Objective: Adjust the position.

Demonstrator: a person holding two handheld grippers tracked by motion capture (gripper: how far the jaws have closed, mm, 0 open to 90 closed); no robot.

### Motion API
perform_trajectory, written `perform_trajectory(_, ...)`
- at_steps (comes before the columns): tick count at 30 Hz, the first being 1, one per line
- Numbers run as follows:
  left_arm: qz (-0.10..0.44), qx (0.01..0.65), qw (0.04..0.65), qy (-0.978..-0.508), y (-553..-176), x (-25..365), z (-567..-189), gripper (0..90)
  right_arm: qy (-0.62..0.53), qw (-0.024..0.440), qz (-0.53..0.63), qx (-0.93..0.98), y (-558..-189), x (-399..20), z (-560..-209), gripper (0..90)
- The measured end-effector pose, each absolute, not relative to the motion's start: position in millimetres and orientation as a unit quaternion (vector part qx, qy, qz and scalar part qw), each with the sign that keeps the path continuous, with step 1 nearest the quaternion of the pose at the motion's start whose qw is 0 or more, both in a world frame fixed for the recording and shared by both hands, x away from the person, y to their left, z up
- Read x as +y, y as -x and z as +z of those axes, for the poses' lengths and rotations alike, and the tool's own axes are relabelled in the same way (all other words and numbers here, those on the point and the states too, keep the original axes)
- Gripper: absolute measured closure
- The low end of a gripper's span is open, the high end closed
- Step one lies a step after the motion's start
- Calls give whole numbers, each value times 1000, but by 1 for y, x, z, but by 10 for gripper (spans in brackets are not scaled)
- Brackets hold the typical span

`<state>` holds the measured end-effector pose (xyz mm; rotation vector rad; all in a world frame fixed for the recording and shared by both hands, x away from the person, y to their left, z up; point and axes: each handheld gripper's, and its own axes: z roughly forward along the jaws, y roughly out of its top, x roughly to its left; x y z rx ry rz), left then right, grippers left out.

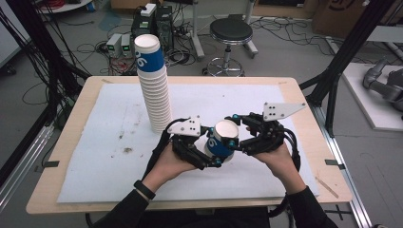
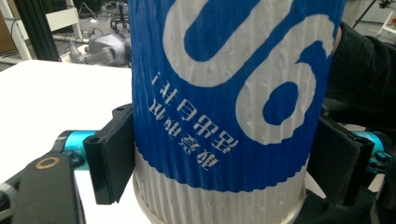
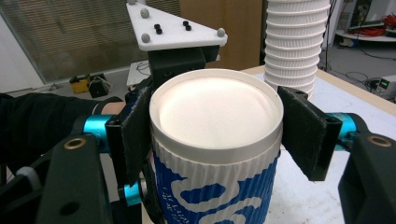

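Both grippers, left gripper (image 1: 215, 153) and right gripper (image 1: 236, 134), clamp one inverted paper cup (image 1: 222, 138); tall cup stack (image 1: 153, 85) awaits it

I count one tall stack of paper cups (image 1: 154, 85) at eleven o'clock from my jaws, too many to number. One upturned cup (image 1: 222, 138) sits between my two grippers. One stool (image 1: 231, 32) stands at twelve o'clock.
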<state>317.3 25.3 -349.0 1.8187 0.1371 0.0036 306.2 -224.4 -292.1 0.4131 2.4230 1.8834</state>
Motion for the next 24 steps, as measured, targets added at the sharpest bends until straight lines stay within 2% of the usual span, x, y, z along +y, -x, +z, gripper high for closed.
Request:
perform_trajectory(7, 4, 57, 612, -789, -317, 27, -349, 194, -131, 26, 607, 783, -306, -224, -292, 299)
perform_trajectory(13, 1, 56, 611, -790, -318, 28, -348, 196, -139, 26, 604, 785, -306, -222, -292, 248)
perform_trajectory(16, 1, 56, 610, -790, -318, 30, -348, 199, -144, 24, 602, 785, -307, -221, -292, 190)
perform_trajectory(24, -4, 56, 605, -794, -319, 34, -346, 199, -150, 30, 613, 775, -307, -226, -287, 150)
